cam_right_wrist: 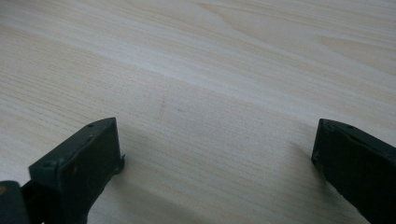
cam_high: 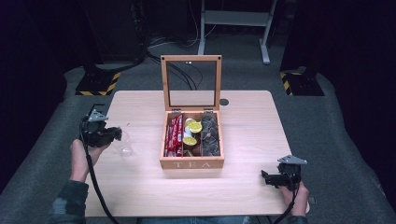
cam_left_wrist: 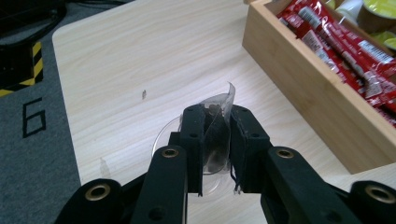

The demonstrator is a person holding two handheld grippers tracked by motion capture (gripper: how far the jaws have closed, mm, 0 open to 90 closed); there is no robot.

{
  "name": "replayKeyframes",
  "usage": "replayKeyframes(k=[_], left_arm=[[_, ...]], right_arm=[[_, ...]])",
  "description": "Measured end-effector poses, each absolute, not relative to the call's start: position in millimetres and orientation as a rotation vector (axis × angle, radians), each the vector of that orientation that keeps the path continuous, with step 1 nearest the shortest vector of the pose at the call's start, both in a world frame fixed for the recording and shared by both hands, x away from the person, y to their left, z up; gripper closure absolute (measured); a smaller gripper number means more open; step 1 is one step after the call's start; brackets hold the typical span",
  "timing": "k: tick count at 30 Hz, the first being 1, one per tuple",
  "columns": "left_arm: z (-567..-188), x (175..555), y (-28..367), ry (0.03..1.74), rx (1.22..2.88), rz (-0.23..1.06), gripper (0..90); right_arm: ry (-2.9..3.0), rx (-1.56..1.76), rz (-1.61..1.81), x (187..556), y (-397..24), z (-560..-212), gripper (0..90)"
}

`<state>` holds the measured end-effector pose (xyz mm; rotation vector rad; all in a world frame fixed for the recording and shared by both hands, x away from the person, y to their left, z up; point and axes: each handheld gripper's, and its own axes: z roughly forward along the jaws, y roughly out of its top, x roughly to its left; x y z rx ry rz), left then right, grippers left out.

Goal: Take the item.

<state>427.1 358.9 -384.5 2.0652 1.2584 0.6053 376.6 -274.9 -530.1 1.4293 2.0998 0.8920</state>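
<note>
The left gripper [cam_left_wrist: 217, 140] is clenching its fingers on a clear, crumpled plastic lid [cam_left_wrist: 215, 135], holding it just above the pale wooden worktop [cam_high: 140, 186], left of the open wooden tea box [cam_high: 192, 163]. The left gripper view is showing the pinched plastic and the red sachets [cam_left_wrist: 345, 51] inside the box's near wall. The right gripper [cam_high: 268, 178] is resting near the worktop's front right corner, fingers spread wide over bare wood, well apart from the box.
</note>
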Motion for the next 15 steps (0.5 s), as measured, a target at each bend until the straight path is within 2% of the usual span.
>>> replayKeyframes(k=[15], left_arm=[[-413, 435, 363, 1.282, 2.085, 0.550, 75.8]], right_arm=[[2.098, 1.430, 0.894, 377, -275, -530, 0.4]])
